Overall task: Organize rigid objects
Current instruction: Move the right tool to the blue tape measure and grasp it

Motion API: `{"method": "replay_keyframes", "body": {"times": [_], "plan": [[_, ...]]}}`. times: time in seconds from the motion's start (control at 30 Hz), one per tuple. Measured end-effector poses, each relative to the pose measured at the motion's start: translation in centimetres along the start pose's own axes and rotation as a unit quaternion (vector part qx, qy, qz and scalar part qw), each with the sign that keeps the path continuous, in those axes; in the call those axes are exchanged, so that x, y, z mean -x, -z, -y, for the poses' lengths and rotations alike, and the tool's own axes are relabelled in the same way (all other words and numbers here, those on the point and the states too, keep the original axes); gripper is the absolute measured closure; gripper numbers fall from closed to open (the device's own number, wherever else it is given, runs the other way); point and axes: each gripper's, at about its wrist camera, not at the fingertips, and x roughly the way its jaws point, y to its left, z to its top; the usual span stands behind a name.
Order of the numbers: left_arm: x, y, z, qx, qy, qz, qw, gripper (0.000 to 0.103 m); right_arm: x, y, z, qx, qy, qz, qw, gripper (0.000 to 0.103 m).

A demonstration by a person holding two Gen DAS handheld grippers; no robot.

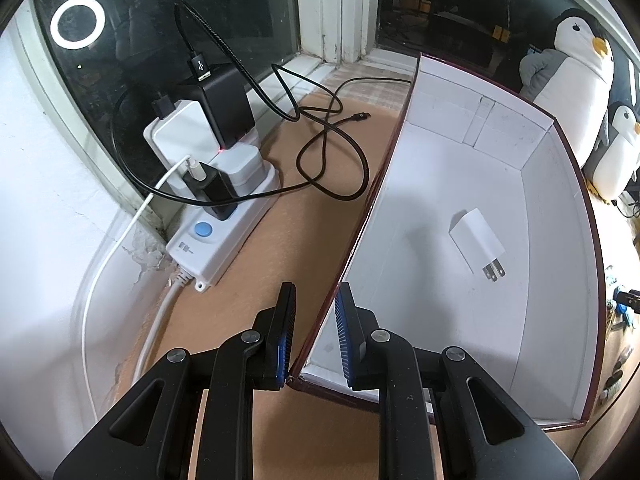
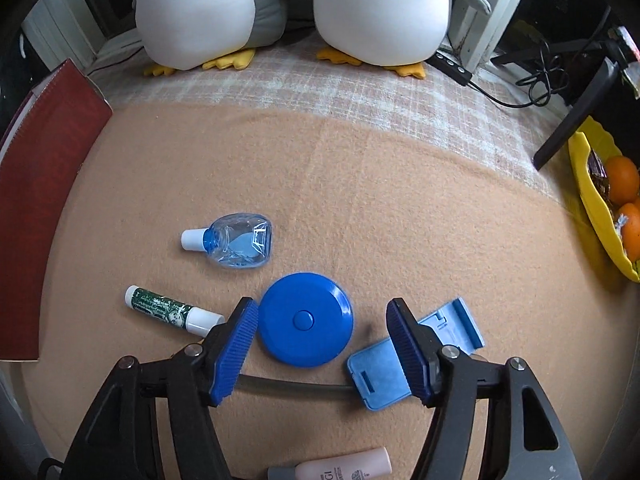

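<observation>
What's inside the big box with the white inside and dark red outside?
Only one thing shows in the red-and-white cardboard box: a small white plug-in charger lying flat on its floor. The near corner is hidden behind the left gripper, which straddles the box wall.

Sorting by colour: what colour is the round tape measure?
Blue, clearest in the right wrist view: tape measure.

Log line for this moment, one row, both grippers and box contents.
left gripper: open, straddling box wall | right gripper: open around blue round case, not closed | in box: white charger | task: underway
</observation>
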Motion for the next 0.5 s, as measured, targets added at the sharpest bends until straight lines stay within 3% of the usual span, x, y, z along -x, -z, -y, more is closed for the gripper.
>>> {"method": "replay_keyframes", "body": {"times": [0.3,0.4,0.5], "plan": [[0.0,0.1,0.1,0.0,-0.002,0.0,1.0,0.085,-0.8,0.1,-0.9,0.014,-0.003,-0.017,1.0,0.041],[0.0,0.1,0.0,0.0,-0.002,0.0,1.0,0.085,-0.6,0.1,-0.5,0.008,-0.011,-0.016,1.0,0.054],[0.1,0.2,-0.1,0.0,-0.001,0.0,1.0,0.085,-0.2,0.0,0.1,0.006,-0.014,-0.014,1.0,0.057]]}}
